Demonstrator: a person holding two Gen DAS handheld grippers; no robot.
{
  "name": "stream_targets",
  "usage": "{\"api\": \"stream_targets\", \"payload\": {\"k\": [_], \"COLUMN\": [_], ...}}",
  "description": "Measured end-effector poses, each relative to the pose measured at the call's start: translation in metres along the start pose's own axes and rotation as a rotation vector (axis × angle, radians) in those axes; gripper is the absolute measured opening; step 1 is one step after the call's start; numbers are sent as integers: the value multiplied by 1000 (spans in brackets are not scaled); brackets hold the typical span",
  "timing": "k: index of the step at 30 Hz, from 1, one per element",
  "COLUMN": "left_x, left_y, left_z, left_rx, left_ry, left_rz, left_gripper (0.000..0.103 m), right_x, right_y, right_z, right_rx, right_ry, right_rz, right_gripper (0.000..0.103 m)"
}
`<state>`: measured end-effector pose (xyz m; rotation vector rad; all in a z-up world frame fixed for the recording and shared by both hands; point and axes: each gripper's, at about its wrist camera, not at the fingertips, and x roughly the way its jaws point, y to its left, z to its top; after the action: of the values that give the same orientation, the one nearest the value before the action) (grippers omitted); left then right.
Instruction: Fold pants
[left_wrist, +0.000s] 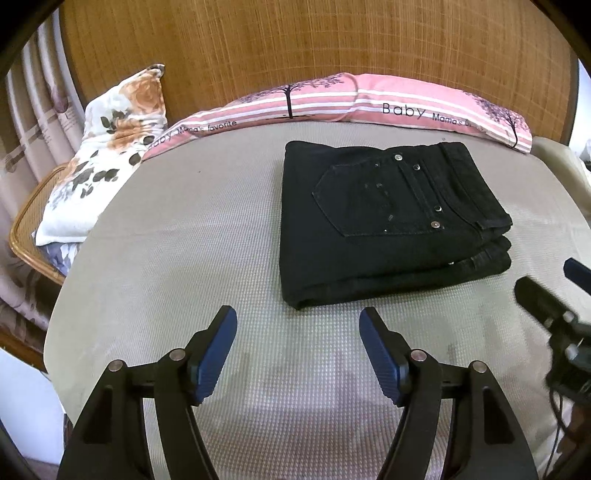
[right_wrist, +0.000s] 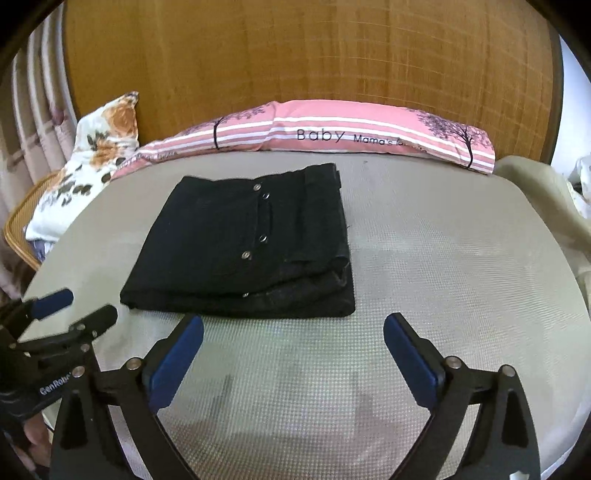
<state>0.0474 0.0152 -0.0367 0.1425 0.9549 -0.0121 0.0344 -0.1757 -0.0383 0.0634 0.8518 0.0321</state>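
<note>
I see both grippers pitched down over the bed (left_wrist: 184, 229), fingers released, nothing between them. Left gripper (left_wrist: 298, 325): folded pants (left_wrist: 388, 221) at 1 o'clock. Right gripper (right_wrist: 293, 332): pants at 11.

Bed w/ folded pants on top

Bed (left_wrist: 207, 236) has grey-green textured cover. Black pants (left_wrist: 384, 221), folded into a neat stack, lie flat mid-bed. Pink striped pillow (left_wrist: 332, 99) runs along far edge; floral pillow (left_wrist: 107, 147) sits at far-left corner, by the pink one's left end.

Folded pants (left_wrist: 388, 229) lie on the mattress (left_wrist: 184, 258), pillows (left_wrist: 369, 101) behind them.
</note>
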Motion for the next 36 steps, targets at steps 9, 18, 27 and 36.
{"api": "stream_targets", "payload": {"k": [9, 18, 27, 36], "left_x": [-1, 0, 1, 1], "left_y": [-3, -4, -4, -6], "left_z": [-5, -7, -7, -8], "left_rx": [-5, -4, -2, 1], "left_ry": [1, 4, 8, 9], "left_rz": [7, 5, 4, 4], "left_gripper": [69, 69, 69, 69], "right_x": [-1, 0, 2, 5], "right_y": [10, 10, 9, 6], "right_z": [-9, -11, -11, -11], "right_rx": [-45, -45, -38, -36], "right_ry": [1, 13, 18, 27], "right_rz": [-8, -8, -14, -16], "right_gripper": [98, 99, 99, 99]}}
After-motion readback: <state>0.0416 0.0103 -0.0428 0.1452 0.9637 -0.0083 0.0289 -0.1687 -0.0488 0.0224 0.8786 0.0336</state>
